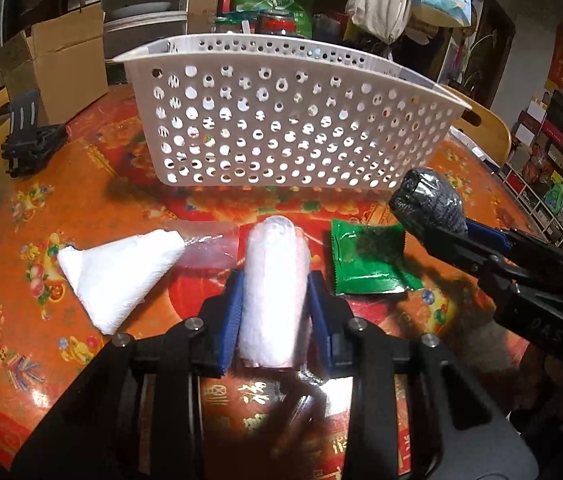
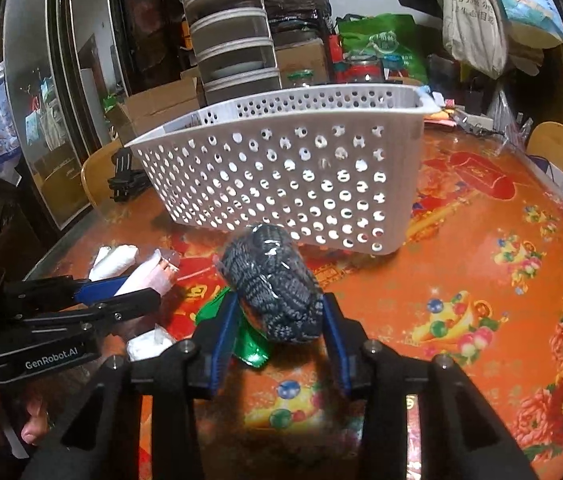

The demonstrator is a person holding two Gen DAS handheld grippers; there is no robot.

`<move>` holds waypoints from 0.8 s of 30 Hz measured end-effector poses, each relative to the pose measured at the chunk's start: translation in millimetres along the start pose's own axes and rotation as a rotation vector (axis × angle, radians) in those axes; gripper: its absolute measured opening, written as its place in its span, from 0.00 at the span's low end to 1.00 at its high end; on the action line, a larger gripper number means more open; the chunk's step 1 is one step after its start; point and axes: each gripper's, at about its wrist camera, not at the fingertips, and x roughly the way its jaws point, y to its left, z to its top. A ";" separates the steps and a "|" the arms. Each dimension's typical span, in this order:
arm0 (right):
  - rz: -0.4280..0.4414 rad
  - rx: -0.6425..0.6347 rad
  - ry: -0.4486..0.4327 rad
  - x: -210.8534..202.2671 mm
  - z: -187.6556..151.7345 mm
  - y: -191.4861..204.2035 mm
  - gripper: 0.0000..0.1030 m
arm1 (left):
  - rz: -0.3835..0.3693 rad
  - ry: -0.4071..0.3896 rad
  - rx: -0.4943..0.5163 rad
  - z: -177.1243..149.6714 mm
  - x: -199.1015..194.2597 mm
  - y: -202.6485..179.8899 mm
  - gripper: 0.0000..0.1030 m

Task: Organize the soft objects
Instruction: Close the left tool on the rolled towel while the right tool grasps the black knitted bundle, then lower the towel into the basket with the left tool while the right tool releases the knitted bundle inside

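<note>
Orange floral tablecloth, apparently glass-covered, amid cluttered room.

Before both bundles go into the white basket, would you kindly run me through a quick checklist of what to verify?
1. Left gripper shut on the white wrapped roll: ok.
2. Right gripper shut on the grey knitted bundle: ok.
3. White basket upright, opening on top: ok.
4. Room inside the basket: cannot tell, its floor is hidden.
5. Grippers apart from each other: ok.
6. Everything gathered: not ok, the green packet and the white tissue lie on the table.
</note>
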 end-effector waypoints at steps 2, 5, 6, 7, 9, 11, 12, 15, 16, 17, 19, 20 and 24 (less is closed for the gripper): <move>-0.007 -0.004 -0.007 -1.3 -0.4 1.4 0.39 | 0.000 -0.010 0.001 -0.5 -4.6 0.4 0.29; -0.002 -0.005 -0.016 -6.3 -0.5 2.4 0.39 | 0.004 -0.031 -0.002 1.1 -12.4 2.2 0.29; -0.004 -0.008 -0.024 -9.0 0.8 2.9 0.39 | 0.004 -0.037 -0.005 2.7 -14.8 3.8 0.29; -0.007 -0.011 -0.033 -12.5 2.7 3.3 0.39 | 0.005 -0.045 -0.007 4.0 -17.3 4.4 0.29; -0.014 -0.015 -0.058 -22.1 6.8 4.2 0.39 | 0.008 -0.060 -0.010 6.4 -24.0 5.6 0.29; -0.022 -0.019 -0.083 -31.9 11.6 5.5 0.39 | 0.005 -0.074 -0.012 9.2 -30.1 6.5 0.29; -0.026 -0.019 -0.097 -37.4 13.7 5.9 0.38 | 0.003 -0.079 -0.012 10.8 -32.9 6.6 0.29; -0.030 -0.021 -0.134 -54.3 20.4 8.2 0.38 | 0.003 -0.106 -0.007 15.9 -45.0 5.3 0.29; -0.033 -0.023 -0.145 -59.6 22.9 9.0 0.38 | 0.000 -0.112 -0.005 18.0 -48.8 5.1 0.29; -0.034 -0.026 -0.153 -64.1 25.0 9.8 0.38 | -0.005 -0.119 -0.005 20.5 -52.6 4.9 0.29; -0.037 -0.035 -0.171 -73.9 29.9 12.2 0.38 | -0.008 -0.136 -0.002 26.1 -61.2 4.5 0.29; -0.041 -0.039 -0.178 -77.5 32.4 13.5 0.38 | -0.004 -0.146 0.002 28.8 -66.6 3.9 0.29; -0.053 -0.056 -0.197 -89.6 44.1 17.1 0.38 | -0.015 -0.176 0.009 40.3 -86.7 1.5 0.29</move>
